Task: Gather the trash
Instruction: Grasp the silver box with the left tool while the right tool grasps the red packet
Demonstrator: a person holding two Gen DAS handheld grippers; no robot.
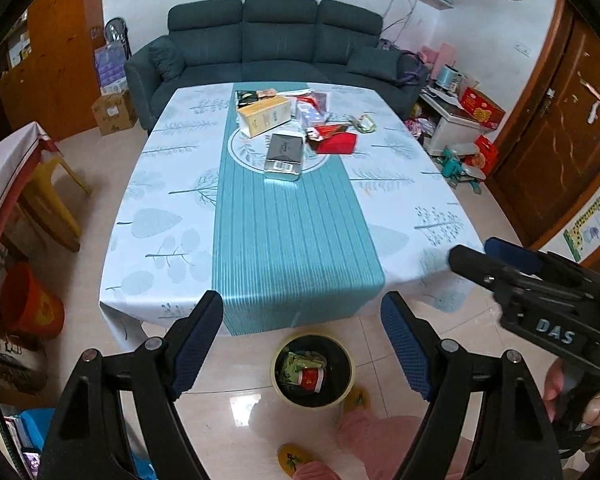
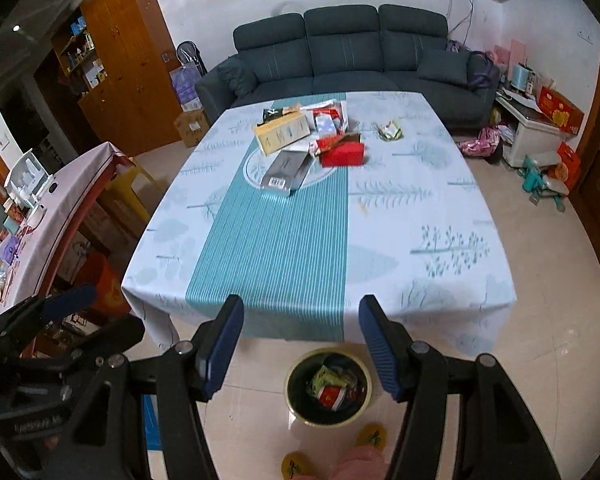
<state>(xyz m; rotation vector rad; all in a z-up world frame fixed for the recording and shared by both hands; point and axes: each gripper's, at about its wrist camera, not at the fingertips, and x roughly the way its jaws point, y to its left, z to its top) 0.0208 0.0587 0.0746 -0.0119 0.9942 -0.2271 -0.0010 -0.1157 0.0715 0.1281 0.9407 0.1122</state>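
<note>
Both the left gripper [image 1: 302, 344] and right gripper [image 2: 300, 346] hang empty, jaws released. The trash pile [image 1: 296, 124] sits toward the table's [image 1: 400, 240] far edge; overreaching risks knocking boxes off, missing the bin [image 1: 314, 372] below the near edge.

The table [image 1: 172, 216] wears a pale leaf-print cloth with a teal striped runner [image 1: 292, 240]. Toward its far end lie a yellow box [image 1: 265, 115], a grey box [image 1: 285, 152] and a red box [image 1: 338, 143] (among loose wrappers). A bin [image 1: 313, 372] holding wrappers stands on the tiled floor [image 1: 228, 372] at the near edge.

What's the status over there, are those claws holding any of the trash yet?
Left gripper open, empty. Right gripper open, empty. Trash pile far across table; bin on floor, partly filled. Nothing in the way.
</note>
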